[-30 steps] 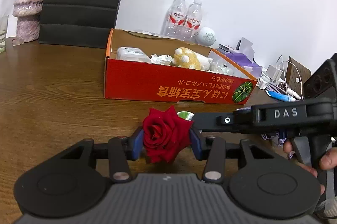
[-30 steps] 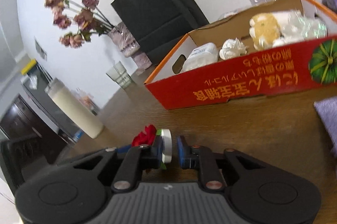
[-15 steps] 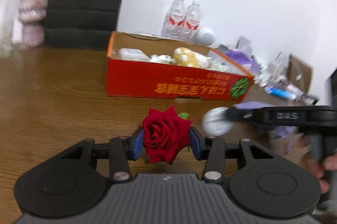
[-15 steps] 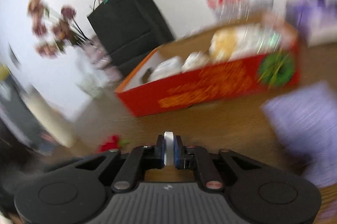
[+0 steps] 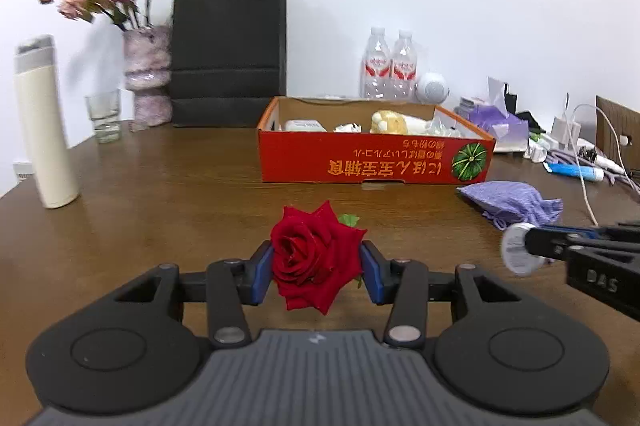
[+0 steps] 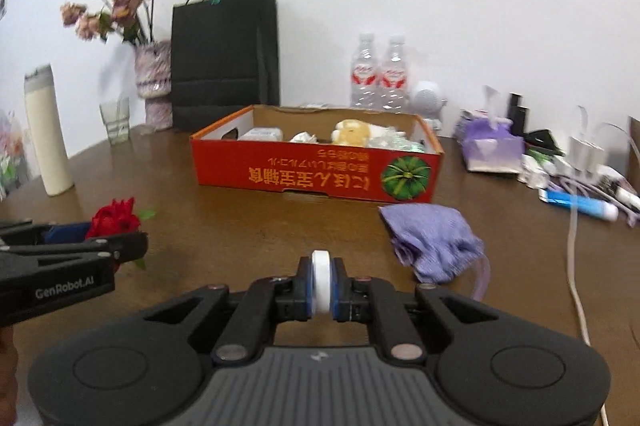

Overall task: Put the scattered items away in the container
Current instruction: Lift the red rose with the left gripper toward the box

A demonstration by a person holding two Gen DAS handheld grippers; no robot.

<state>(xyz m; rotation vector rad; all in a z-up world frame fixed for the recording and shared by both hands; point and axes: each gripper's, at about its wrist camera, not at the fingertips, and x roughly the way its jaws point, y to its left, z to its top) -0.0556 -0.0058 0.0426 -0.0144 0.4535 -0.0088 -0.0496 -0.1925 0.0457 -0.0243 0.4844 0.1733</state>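
My left gripper (image 5: 316,268) is shut on a red rose (image 5: 316,258) and holds it above the brown table, in front of the red cardboard box (image 5: 376,162). My right gripper (image 6: 321,286) is shut on a small white round disc (image 6: 321,282), held on edge between the blue pads. The disc also shows in the left wrist view (image 5: 518,248), at the right. The rose also shows in the right wrist view (image 6: 114,218), at the left. The box (image 6: 316,174) holds a yellow plush toy (image 6: 352,132), a white packet and crumpled wrappers. A purple cloth pouch (image 6: 432,242) lies on the table right of the box front.
A cream thermos (image 5: 44,122), a glass (image 5: 104,116), a vase of dried flowers (image 5: 146,74) and a black paper bag (image 5: 228,50) stand at the left and back. Two water bottles (image 5: 390,66), a tissue pack (image 6: 490,146), chargers and cables (image 6: 576,210) crowd the right.
Both grippers have risen and pulled back from the table. My right gripper has closed on the white disc, lifted it and swung from the rose to face the box.
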